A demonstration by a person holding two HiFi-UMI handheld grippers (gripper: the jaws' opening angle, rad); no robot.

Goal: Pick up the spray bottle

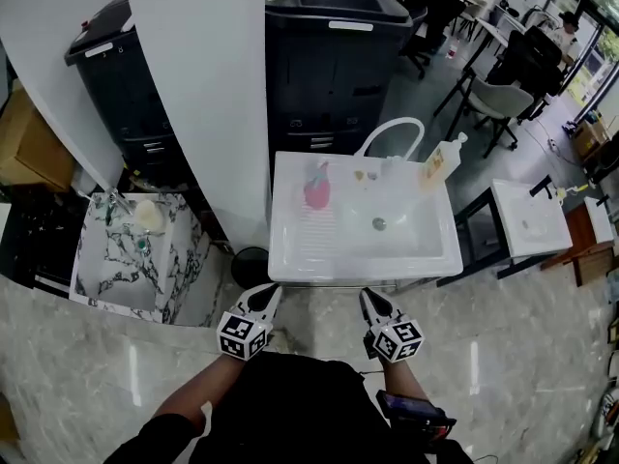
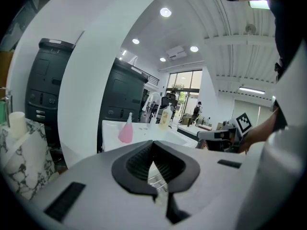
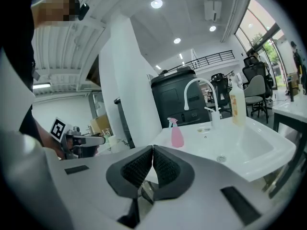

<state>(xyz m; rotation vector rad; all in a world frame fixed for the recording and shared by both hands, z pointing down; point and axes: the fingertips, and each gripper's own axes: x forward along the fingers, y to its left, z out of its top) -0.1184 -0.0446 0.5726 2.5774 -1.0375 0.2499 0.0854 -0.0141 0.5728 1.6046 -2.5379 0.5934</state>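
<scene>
**Mia:** Where is the spray bottle [image 1: 317, 187]?

**Ben:** It is pink. It stands up straight on the ribbed part at the left side of the white sink [image 1: 290, 259]. It is not in the bowl.

**Mia:** Is a gripper holding it?

**Ben:** No. The left gripper [image 1: 274, 291] and the right gripper [image 1: 368, 295] are both near the front of the sink, well apart from the bottle. Each one has its jaws pressed together with nothing between them.

**Mia:** What can you see from above that the grippers cannot show?

**Ben:** The head view looks down into the bowl and shows the drain [image 1: 378, 223]. It also shows a marble sink [image 1: 102, 274] off to the left, with a pale thing [image 1: 147, 215] in it. I cannot tell what that thing is.

**Mia:** And what do the gripper views show?

**Ben:** They see each other! The left gripper view shows the right gripper in a hand [image 2: 254, 133]. The right gripper view shows the lights [image 3: 156, 4] on the ceiling.

**Mia:** What else sits on the white sink?

**Ben:** A soap bottle [image 1: 443, 159] with yellow on it, at the back right corner, beside the white tap [image 1: 392, 131].
</scene>
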